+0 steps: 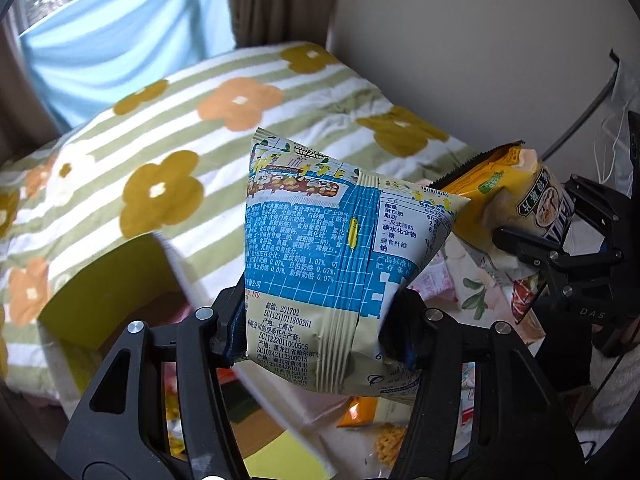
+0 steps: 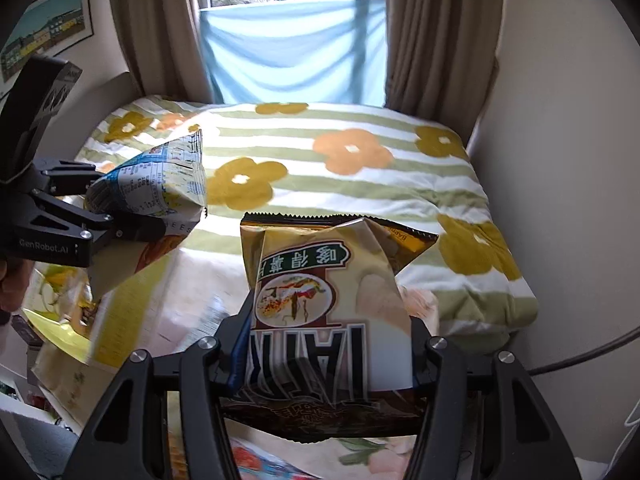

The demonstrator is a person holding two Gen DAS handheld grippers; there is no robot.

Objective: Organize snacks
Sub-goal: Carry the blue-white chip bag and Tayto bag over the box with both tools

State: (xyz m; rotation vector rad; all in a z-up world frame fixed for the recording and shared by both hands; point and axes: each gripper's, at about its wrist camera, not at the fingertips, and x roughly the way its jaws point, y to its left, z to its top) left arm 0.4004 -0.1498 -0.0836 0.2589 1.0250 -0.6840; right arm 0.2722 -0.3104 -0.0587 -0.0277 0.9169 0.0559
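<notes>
My left gripper (image 1: 316,324) is shut on a blue and pale green snack bag (image 1: 340,248) and holds it up in the air above the bed. It also shows at the left of the right wrist view (image 2: 160,184). My right gripper (image 2: 328,356) is shut on a yellow and brown chip bag (image 2: 332,300), held upside down. That chip bag also shows at the right of the left wrist view (image 1: 516,196). More snack packets (image 1: 384,440) lie below the left gripper, blurred.
A bed with a striped flowered blanket (image 2: 360,160) fills the middle. An open yellow-green cardboard box (image 1: 112,284) sits at the lower left; it shows blurred in the right wrist view (image 2: 120,312). Curtains and a window stand behind, a wall on the right.
</notes>
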